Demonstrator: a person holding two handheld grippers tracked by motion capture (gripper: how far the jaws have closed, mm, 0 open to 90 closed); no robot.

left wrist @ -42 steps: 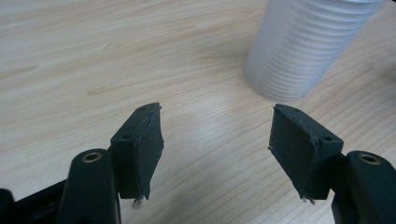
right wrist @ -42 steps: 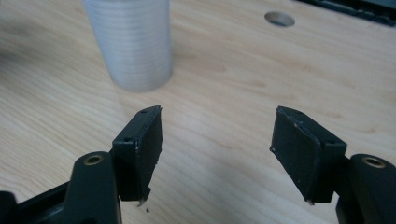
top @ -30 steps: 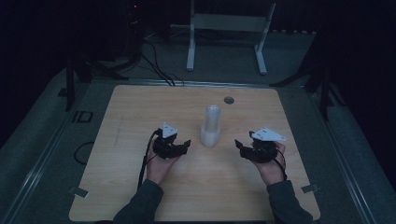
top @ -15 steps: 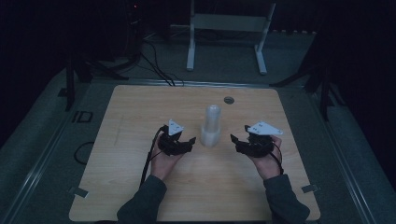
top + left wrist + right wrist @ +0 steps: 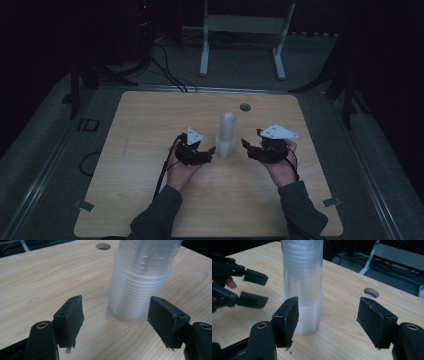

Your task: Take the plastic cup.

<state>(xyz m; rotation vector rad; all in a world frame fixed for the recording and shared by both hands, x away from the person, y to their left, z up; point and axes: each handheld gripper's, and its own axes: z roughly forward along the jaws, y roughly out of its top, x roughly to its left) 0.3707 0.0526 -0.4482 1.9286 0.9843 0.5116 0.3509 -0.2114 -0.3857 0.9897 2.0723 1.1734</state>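
Cups (image 5: 226,135), clear and nested into one tall upright stack, stand near the middle of the surface (image 5: 150,115), between the two grippers and short of a round hole (image 5: 244,107) in the board. The left gripper (image 5: 207,152) is held just beside the base of the stack, its jaws spread wide and empty; in the left gripper view (image 5: 116,315) the lower part of the stack is seen ahead of the gap and towards its right jaw, not yet between the pads. The right gripper (image 5: 246,145) is held near the other side, likewise wide open with nothing in it; in the right gripper view (image 5: 328,315) the stack (image 5: 303,287) is seen off towards its left jaw, with the left gripper (image 5: 255,288) beyond it.

The step in hand is judged to be the approach for a two-sided hold on the stack. It would be done well if each gripper were first centred, so that the stack sits squarely in the gap rather than against one jaw. The lower section should be steadied by one gripper while the upper cups are taken by the other. Thin plastic is likely to buckle or slip, so the jaws should be closed gently and level. A sideways nudge should be avoided, since so tall a stack could be tipped easily.
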